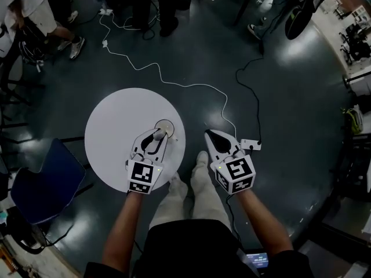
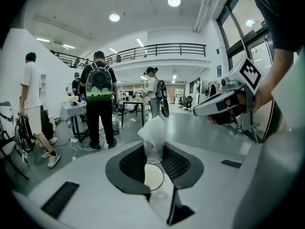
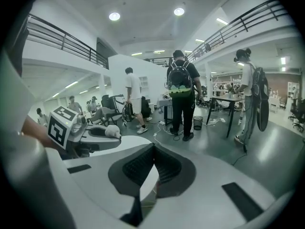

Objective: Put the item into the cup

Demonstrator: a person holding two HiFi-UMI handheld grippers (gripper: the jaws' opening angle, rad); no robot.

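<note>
- Nearest us, our own pale-trousered legs (image 1: 185,193) stand just beside the five o'clock edge of the round white tabletop (image 1: 113,132). A knee bump could rock it and shift the target.
- Our left gripper, white with a black-and-white marker cube (image 1: 157,135), is clamped on the item and poised over the cup. If we release off-centre, the item would land on the table instead.
- Our matching right gripper (image 1: 211,136) has its jaws pressed together on nothing and hangs off the table at three o'clock. It steadies nothing, so the cup is free to slide.
- At about two o'clock on the table, near the edge, sits the small round pale cup (image 2: 153,178). It looks light, so a jaw tip catching its rim could topple it.
- Between the left jaws, just above the cup's mouth, is the crumpled translucent white wrapper (image 2: 153,135). We judge it springy, so it may cling to a pad or snag the rim and pop out.
</note>
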